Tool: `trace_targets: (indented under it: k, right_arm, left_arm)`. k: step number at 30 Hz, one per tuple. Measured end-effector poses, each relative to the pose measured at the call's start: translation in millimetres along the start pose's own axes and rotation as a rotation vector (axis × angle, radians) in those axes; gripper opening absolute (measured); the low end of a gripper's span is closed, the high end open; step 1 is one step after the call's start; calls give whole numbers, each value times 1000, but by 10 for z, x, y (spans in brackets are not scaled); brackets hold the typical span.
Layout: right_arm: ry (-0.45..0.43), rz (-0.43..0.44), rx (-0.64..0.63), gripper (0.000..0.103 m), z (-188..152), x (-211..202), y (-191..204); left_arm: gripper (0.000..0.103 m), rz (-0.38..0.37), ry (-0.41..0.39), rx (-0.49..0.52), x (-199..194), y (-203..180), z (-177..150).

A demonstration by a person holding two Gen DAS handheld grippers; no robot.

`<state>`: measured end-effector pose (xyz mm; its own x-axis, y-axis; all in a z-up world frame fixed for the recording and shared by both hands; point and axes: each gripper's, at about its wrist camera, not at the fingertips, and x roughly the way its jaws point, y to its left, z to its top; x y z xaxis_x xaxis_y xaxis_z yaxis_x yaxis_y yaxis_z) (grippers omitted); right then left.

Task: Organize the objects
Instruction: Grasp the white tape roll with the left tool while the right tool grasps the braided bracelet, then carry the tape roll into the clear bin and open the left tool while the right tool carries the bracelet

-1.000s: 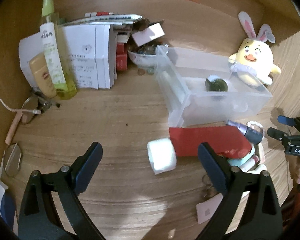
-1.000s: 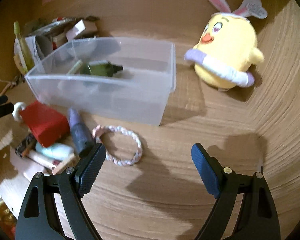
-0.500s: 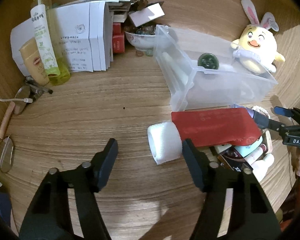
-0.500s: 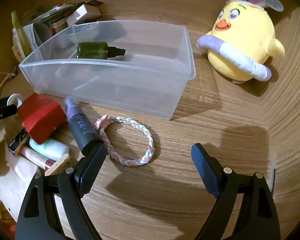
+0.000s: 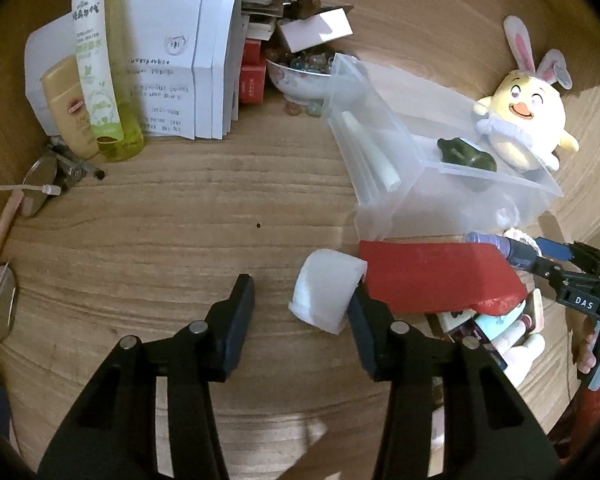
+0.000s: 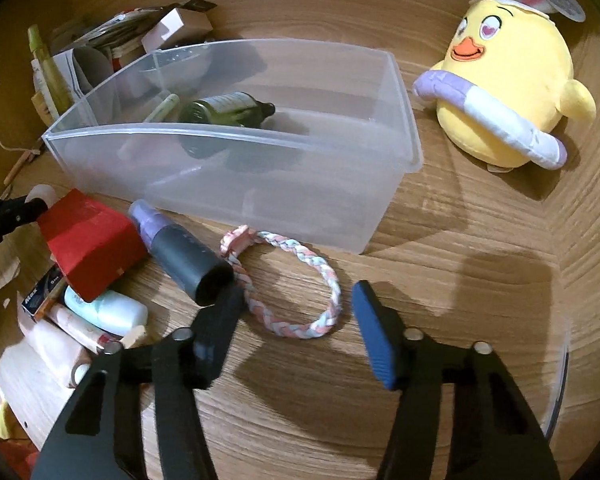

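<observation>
My left gripper (image 5: pixel 300 300) pointed steeply down at the wooden desk (image 5: pixel 180 220). Its jaws had just been closing and stood partly apart, with only bare wood between them. The white cap (image 5: pixel 326 290) of the red tube (image 5: pixel 436 276) lay just outside the right-hand finger; I could not tell whether that finger touched it.

My right gripper (image 6: pixel 296 312) likewise pointed down, and its jaws had also just been closing. They stood partly apart around the near arc of the braided ring (image 6: pixel 296 284) (pink, white and pale blue), without pressing on it. The left finger sat against the base of the dark spray bottle (image 6: pixel 180 248), which lay on its side with its purple cap toward the bin.

Beside that bottle lay the red tube, resting on a pile of small tubes and boxes (image 6: pixel 80 316).

Beyond these stood the clear plastic bin (image 6: pixel 380 184), upright on the desk. Inside it lay a dark green bottle (image 6: pixel 224 112) on its side and a pale stick (image 6: pixel 162 108).

Behind the bin and to its right sat the yellow chick plush (image 6: pixel 508 80) with rabbit ears, apart from the bin.

Farthest off in the left wrist view stood folded papers (image 5: pixel 180 72), a green spray bottle (image 5: pixel 100 80), a tan bottle (image 5: pixel 68 108) and a bowl of beads (image 5: pixel 300 76).
</observation>
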<state>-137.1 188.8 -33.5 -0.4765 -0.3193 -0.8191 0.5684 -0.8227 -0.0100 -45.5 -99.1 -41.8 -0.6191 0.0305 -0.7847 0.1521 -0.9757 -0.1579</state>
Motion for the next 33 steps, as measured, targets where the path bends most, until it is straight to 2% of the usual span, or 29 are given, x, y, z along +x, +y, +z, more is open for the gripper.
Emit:
trace_targets:
  k: [2,5,7,16,25,28,30,31,32,33]
  right_arm:
    - [-3,3,-7,34,0,-8,10]
    - [-6,3,-5,18,-2,-19,4]
    - [-7,3,6,12,-2,-23,-14]
    - [-56,0,63,9,-55,-196,-103]
    - [-128,-5,78,9,-53,-487,-145]
    - [-116,7,64,10,-67,-506,-136]
    - [-90,30,64,13,-67,-470,-124]
    - [-83,27,67,24,-69,-447,-121]
    - [-81,24,66,40,-71,-428,-125]
    - [-79,18,60,48,-71,-397,-119]
  left_arm:
    - [39,-5,-6,3,1,-6,8]
    - [22,-4,-12,5,3,-5,16]
    - [21,3,-20,3,-11,-1,14]
    - [21,13,-58,-14,-133,30,9]
    - [21,13,-131,-13,-408,-28,86]
    - [21,4,-144,-13,-469,-62,102]
    - [21,2,-156,-8,-505,-90,119]
    - [21,1,-161,-5,-525,-105,115]
    - [21,-1,-166,-2,-542,-121,120]
    - [21,-2,-172,0,-558,-141,132]
